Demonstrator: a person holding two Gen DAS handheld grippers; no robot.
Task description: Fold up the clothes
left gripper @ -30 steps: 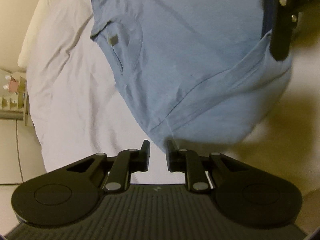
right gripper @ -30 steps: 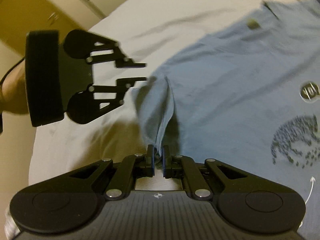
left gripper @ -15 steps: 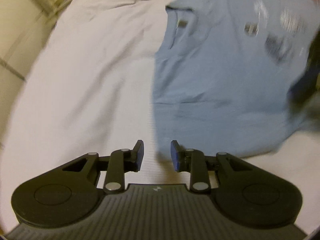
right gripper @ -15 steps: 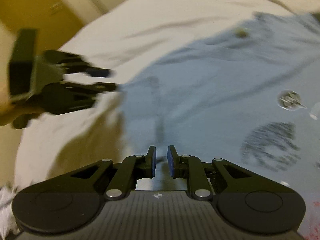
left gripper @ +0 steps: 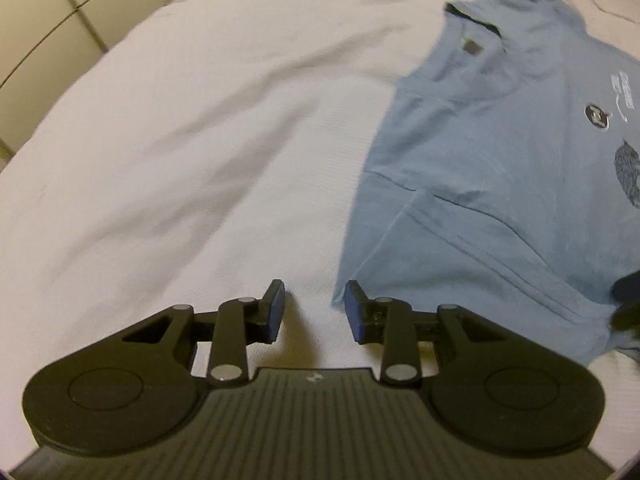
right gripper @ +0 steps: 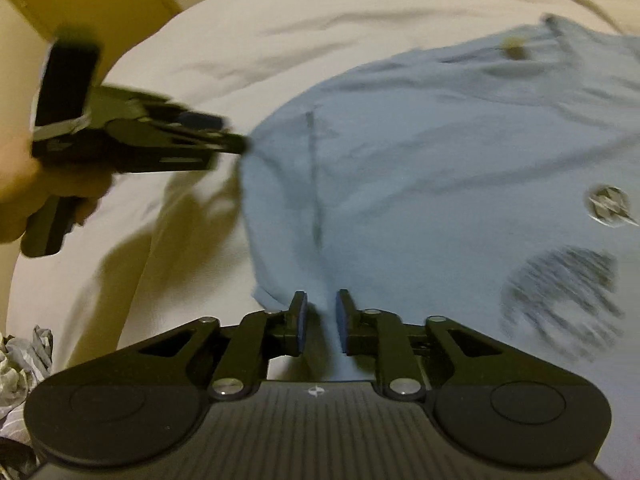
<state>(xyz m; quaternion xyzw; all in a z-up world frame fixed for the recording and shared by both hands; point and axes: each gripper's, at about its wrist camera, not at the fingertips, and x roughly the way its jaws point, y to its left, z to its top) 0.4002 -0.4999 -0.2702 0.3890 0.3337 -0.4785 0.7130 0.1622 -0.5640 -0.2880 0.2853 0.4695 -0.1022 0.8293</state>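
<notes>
Lying spread on a white bedsheet [left gripper: 208,128], the blue T-shirt [left gripper: 500,184] is the landmark for everything else. In the left wrist view it fills the right side of the picture, its dark-edged collar [left gripper: 472,20] at the far end and its hem at the near end, with a small round badge [left gripper: 597,116] and a dark speckled print [left gripper: 630,176] on the chest. A folded layer with a stitched edge crosses the near part of the shirt. The left gripper [left gripper: 314,306] hangs just off the shirt's near corner, over bare sheet; its jaws stand wide apart with nothing between them, and the blue pad of the right-hand finger [left gripper: 354,312] sits just beside the cloth's edge, though contact cannot be told. In the right wrist view the shirt [right gripper: 440,168] takes up the middle and right, blurred, with the badge [right gripper: 608,204] and print [right gripper: 560,300] off to the right. The right gripper [right gripper: 320,322] sits over the shirt's near edge with a narrow gap between its jaws; blue cloth shows in that gap, but the pads do not appear to press it, so it seems to hold nothing. To the left of the shirt, a hand [right gripper: 36,188] holds the left gripper [right gripper: 224,136], its tips at the shirt's left edge. A crumpled grey patterned cloth [right gripper: 20,364] lies well to the left of the shirt, at the bed's edge.
</notes>
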